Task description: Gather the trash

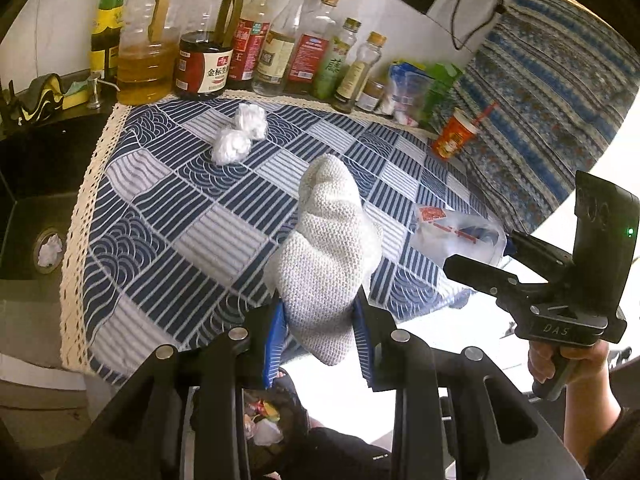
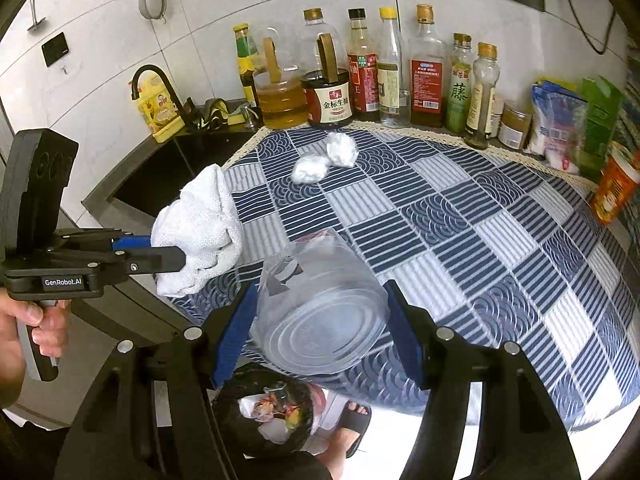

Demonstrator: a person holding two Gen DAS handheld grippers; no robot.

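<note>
My left gripper [image 1: 320, 332] is shut on a white knitted cloth [image 1: 324, 256], held above the front edge of the blue patterned tablecloth [image 1: 180, 216]. The same cloth [image 2: 196, 224] shows at the left of the right wrist view. My right gripper [image 2: 320, 328] is shut on a clear plastic cup [image 2: 320, 312] in a thin plastic bag, also seen as the bagged cup [image 1: 456, 236] from the left. Two crumpled white paper balls [image 1: 240, 132] [image 2: 324, 160] lie on the cloth near the bottles. Below both grippers sits a dark trash bin [image 2: 272, 412] [image 1: 268, 416] with wrappers inside.
A row of oil and sauce bottles [image 2: 360, 76] lines the back wall. An orange paper cup with a straw [image 1: 456, 132] stands at the right, beside packets [image 2: 560, 120]. A dark sink [image 1: 28, 208] lies to the left. A sandalled foot [image 2: 352, 420] is by the bin.
</note>
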